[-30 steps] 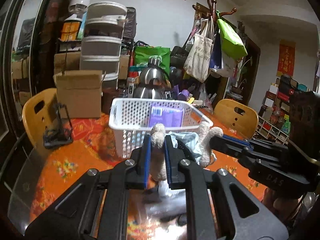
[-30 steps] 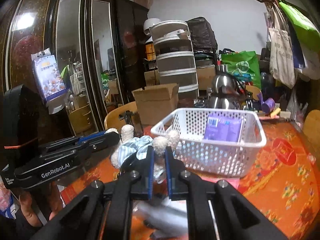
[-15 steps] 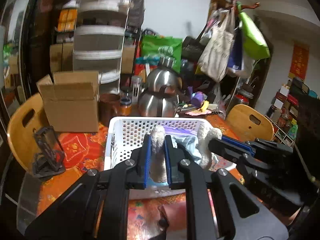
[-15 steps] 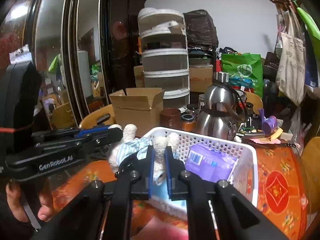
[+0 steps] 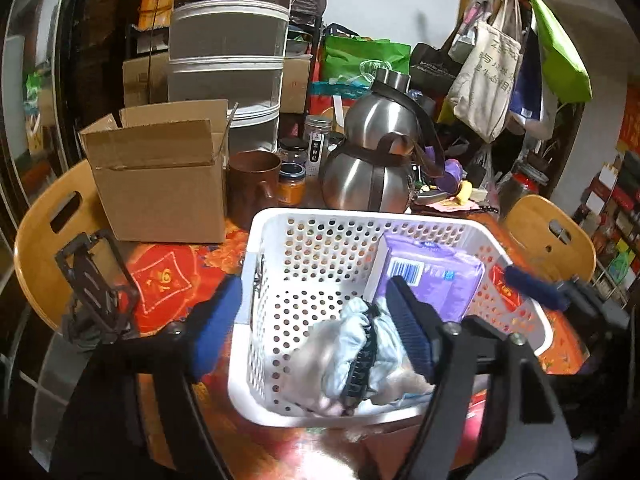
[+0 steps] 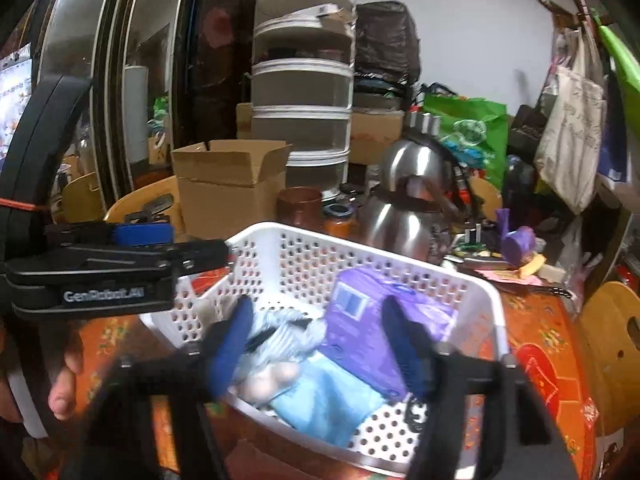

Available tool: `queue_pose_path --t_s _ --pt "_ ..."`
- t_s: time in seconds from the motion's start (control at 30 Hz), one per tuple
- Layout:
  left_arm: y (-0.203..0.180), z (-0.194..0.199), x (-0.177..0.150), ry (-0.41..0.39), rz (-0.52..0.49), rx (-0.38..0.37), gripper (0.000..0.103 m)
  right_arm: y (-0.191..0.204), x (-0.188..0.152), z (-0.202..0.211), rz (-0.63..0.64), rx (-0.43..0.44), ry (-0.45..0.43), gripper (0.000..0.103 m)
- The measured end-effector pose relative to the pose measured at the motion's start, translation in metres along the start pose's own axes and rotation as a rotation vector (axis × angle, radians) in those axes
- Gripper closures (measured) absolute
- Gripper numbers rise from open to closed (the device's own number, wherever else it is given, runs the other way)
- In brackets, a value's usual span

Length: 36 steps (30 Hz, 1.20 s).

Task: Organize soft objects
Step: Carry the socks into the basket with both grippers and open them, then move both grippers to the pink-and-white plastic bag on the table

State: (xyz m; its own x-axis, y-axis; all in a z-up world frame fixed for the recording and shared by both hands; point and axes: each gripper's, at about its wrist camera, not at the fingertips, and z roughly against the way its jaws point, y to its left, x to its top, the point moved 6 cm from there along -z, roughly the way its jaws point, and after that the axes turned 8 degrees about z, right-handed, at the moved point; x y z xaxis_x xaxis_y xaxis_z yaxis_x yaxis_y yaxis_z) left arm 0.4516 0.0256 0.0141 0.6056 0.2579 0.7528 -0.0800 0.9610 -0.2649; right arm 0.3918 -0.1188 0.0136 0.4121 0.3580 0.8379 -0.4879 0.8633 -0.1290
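The soft toy point(image 5: 352, 356), a pale plush thing in light blue striped cloth, lies in the near end of the white perforated basket point(image 5: 256, 248), blurred in both of my views, right beside the purple packet point(image 5: 432, 280) that leans against the far side. My left gripper point(image 5: 308, 320) is opening over it, its blue pads spread to either side, one of them outside the basket wall, and nothing is pressed between them. My right gripper point(image 6: 320, 344) is opening too, the toy below and between its fingers but not clamped. So this item looks delivered: I judge the drop into the basket as done, with only pulling both grippers clear left for this piece. Beyond the basket I see a cardboard box point(image 5: 160, 172), a brown mug point(image 5: 252, 180) and a steel kettle point(image 5: 372, 172) on the orange tablecloth point(image 5: 168, 280), but no further soft thing on it that I can make out, so I cannot tell whether more remains.
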Motion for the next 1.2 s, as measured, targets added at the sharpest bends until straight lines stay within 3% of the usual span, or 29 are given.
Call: queue_pose_path --t_s 0.33,0.63,0.9,1.07,1.2 --pt "-0.005 0.0 -0.017 0.002 -0.057 0.016 0.022 -0.027 -0.008 0.009 -0.08 0.001 0.012 0.02" --pt "-0.007 0.012 -0.031 0.01 -0.066 0.025 0.021 -0.023 -0.024 0.026 -0.094 0.021 0.038 0.019" --pt "-0.005 0.049 -0.077 0.046 -0.069 0.007 0.021 -0.017 -0.081 0.065 -0.168 0.02 0.105 0.019" --pt "0.0 0.061 -0.127 0.124 -0.03 -0.025 0.021 -0.006 -0.135 0.082 -0.213 0.054 0.173 0.019" --pt "-0.001 0.06 -0.175 0.211 -0.021 -0.053 0.021 -0.001 -0.171 0.089 -0.283 0.13 0.2 0.019"
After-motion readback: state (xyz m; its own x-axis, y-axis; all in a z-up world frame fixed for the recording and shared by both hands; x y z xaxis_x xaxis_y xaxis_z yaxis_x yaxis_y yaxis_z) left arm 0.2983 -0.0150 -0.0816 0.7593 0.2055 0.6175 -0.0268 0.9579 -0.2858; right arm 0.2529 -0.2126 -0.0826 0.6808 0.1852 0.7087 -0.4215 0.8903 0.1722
